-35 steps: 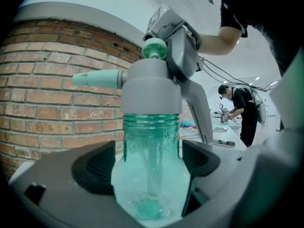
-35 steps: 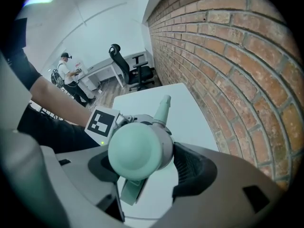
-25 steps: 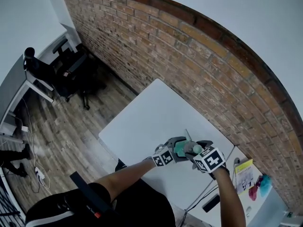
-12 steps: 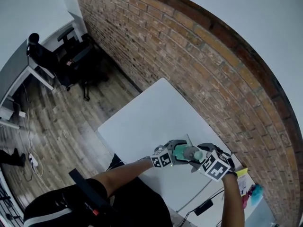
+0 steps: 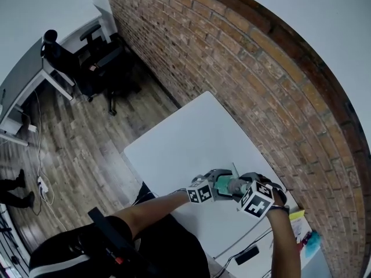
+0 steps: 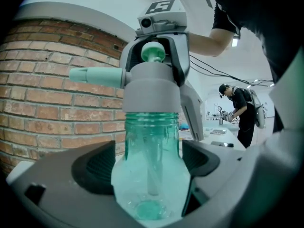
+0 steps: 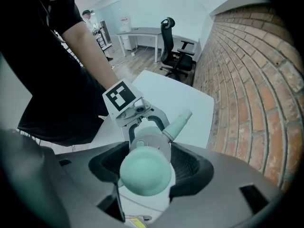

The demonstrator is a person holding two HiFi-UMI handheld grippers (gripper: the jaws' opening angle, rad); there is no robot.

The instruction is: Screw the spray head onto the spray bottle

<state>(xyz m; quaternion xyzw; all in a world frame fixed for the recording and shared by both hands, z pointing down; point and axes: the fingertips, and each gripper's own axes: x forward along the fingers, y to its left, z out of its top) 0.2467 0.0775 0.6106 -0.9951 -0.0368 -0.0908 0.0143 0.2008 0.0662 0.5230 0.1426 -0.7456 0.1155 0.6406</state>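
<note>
A translucent green spray bottle (image 6: pixel 152 175) stands upright between my left gripper's (image 6: pixel 149 167) jaws, which are shut on its body. On its neck sits the spray head (image 6: pixel 151 94), with a grey collar, a mint nozzle pointing left and a mint pump top (image 7: pixel 145 171). My right gripper (image 7: pixel 147 163) comes down from above and is shut on the spray head's collar. In the head view both grippers meet above the near edge of the white table (image 5: pixel 185 138), left gripper (image 5: pixel 213 186) beside the bottle (image 5: pixel 223 184), right gripper (image 5: pixel 239 189) over it.
A brick wall (image 5: pixel 243 68) runs close behind the table. A second surface at lower right holds a yellow item (image 5: pixel 297 214) and a dark device (image 5: pixel 246 253). Office chairs (image 5: pixel 98 62) and a desk stand far left. Another person (image 6: pixel 242 110) works in the background.
My right gripper's marker cube has rolled about the spray head while staying over the bottle. The left gripper and the bottle have held still.
</note>
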